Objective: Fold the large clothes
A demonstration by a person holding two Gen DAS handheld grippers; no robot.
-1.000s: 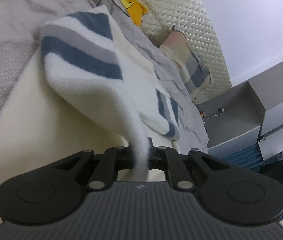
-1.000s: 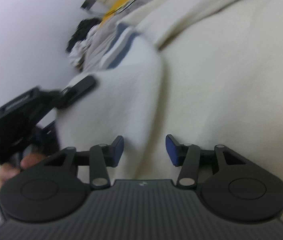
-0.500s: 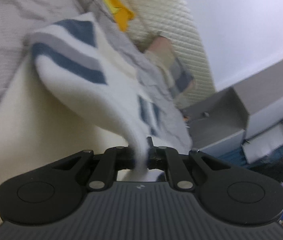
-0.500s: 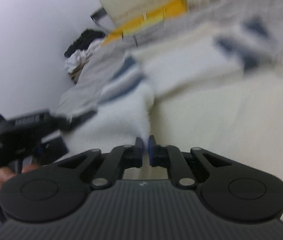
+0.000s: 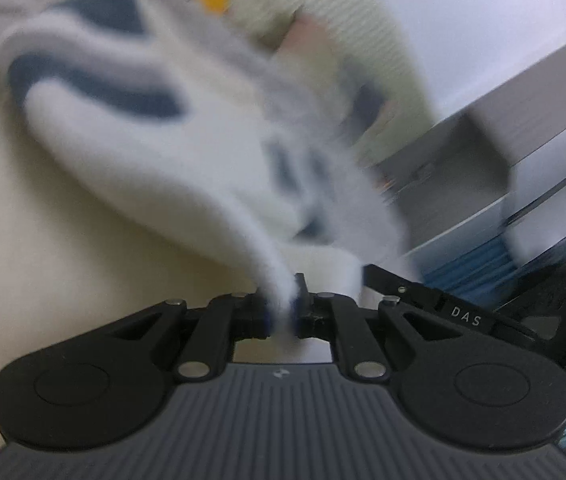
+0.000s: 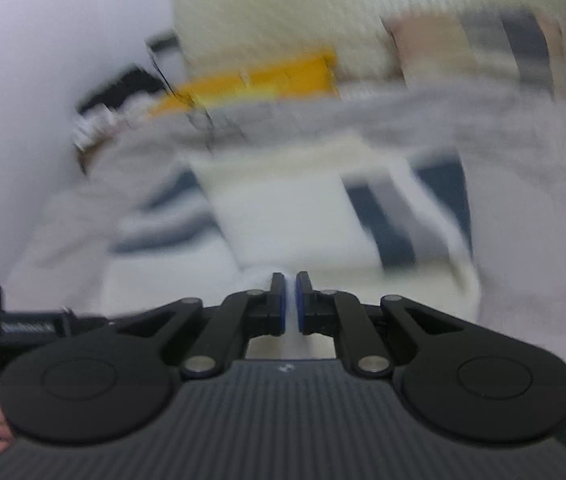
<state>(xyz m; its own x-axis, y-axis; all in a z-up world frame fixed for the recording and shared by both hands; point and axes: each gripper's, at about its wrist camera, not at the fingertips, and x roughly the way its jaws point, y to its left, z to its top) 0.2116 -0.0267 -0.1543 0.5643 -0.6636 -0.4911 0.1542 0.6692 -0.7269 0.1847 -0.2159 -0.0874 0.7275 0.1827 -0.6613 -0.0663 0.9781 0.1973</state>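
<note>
Both grippers clamped on the sweater hem
My left gripper (image 5: pixel 281 312) and right gripper (image 6: pixel 290 304) pinch the sweater (image 5: pixel 131 168); it stretches ahead, away from me.

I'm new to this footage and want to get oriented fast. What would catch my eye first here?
The fluffy white sweater with navy and grey stripes fills the middle of both views, lying over a cream cloth on the bed. Each gripper, left and right, pinches a fold of it at the bottom centre.
</note>
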